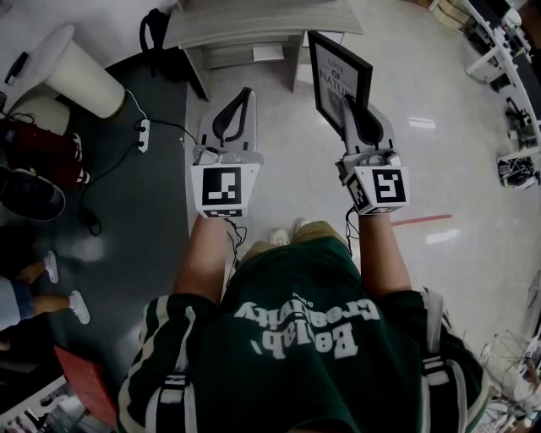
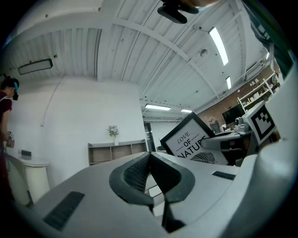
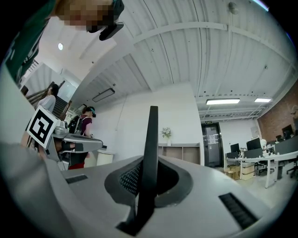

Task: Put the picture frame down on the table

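Matt black picture frame point(image 1: 338, 74) round a white paper print, glossy pale floor point(image 1: 439, 161), ribbed dark fingers point(image 2: 132, 174)

I see my right gripper point(image 1: 353, 110) clamped on the black-framed white printed picture point(image 1: 335, 72), above glossy pale floor point(image 1: 431, 161). Grey wooden table point(image 1: 254, 24) ahead. Left gripper point(image 1: 243, 97) alongside, empty.

Both bare forearms point(image 1: 204, 254) reach forward, side by side. The left grey two-jaw gripper point(image 2: 149, 159) has its black ribbed pads point(image 2: 135, 173) pressed together on nothing. The right grey two-jaw gripper point(image 3: 149, 168) is clamped on the edge of a black-framed picture point(image 1: 336, 69), which stands upright in it.
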A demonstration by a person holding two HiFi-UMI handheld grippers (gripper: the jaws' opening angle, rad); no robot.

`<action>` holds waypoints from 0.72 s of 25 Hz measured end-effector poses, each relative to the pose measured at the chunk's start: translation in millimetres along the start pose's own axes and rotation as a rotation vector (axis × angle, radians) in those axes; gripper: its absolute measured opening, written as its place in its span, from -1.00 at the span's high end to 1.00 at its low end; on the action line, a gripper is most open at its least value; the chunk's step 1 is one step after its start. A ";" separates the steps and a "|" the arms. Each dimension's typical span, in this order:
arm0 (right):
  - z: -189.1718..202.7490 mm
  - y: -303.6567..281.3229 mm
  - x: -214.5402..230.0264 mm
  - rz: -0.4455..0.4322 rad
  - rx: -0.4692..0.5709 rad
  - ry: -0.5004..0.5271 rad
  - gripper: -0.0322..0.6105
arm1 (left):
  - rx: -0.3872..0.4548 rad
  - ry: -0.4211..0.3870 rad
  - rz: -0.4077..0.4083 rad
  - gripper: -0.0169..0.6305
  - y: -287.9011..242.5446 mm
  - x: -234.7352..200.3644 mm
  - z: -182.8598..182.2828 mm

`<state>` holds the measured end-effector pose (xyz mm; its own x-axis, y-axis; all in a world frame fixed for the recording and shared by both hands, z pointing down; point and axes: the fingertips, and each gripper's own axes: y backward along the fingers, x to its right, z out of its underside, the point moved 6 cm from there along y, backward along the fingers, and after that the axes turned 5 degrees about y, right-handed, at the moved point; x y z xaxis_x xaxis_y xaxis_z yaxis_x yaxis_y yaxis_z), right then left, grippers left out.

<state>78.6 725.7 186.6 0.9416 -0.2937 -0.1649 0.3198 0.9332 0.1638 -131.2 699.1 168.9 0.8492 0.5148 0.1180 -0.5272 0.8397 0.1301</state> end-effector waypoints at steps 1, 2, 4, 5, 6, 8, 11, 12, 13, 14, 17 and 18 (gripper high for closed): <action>0.5 -2.5 0.7 -0.001 0.001 -0.002 0.76 | 0.000 -0.001 -0.001 0.89 -1.9 -1.7 0.3; 0.4 -6.8 1.8 -0.002 0.001 -0.004 0.76 | 0.000 -0.002 -0.002 0.89 -5.2 -4.7 -0.3; -1.8 -19.4 4.5 -0.003 0.001 -0.009 0.76 | -0.001 -0.001 -0.005 0.89 -14.8 -13.8 -3.5; -3.0 -26.5 6.1 -0.004 0.000 -0.010 0.76 | -0.002 0.000 -0.006 0.89 -20.2 -18.6 -5.4; -3.5 -33.2 7.4 -0.006 -0.001 -0.011 0.76 | -0.004 0.000 -0.007 0.89 -25.2 -22.8 -6.4; -0.6 -45.1 9.4 -0.014 -0.006 -0.013 0.76 | -0.008 0.000 -0.012 0.89 -33.6 -29.2 -4.7; 10.8 -60.7 15.1 -0.021 -0.011 -0.015 0.76 | -0.012 0.001 -0.014 0.89 -48.9 -35.4 4.5; 15.1 -66.0 18.3 -0.023 -0.011 -0.016 0.76 | -0.014 0.000 -0.013 0.89 -55.4 -37.0 8.1; 19.1 -71.9 22.2 -0.025 -0.012 -0.017 0.76 | -0.016 -0.002 -0.013 0.89 -62.8 -38.8 11.6; 23.0 -78.7 27.0 -0.025 -0.011 -0.018 0.76 | -0.019 -0.004 -0.013 0.89 -71.1 -40.8 14.9; 34.5 -103.1 45.7 -0.024 -0.008 -0.023 0.76 | -0.024 -0.019 -0.011 0.89 -101.3 -46.3 23.9; 38.0 -112.4 52.8 -0.024 -0.006 -0.025 0.76 | -0.023 -0.022 -0.009 0.89 -112.6 -48.4 26.1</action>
<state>96.4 597.3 196.5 0.9359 -0.3215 -0.1439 0.3421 0.9270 0.1537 -113.8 575.1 174.2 0.8529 0.5035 0.1381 -0.5184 0.8482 0.1085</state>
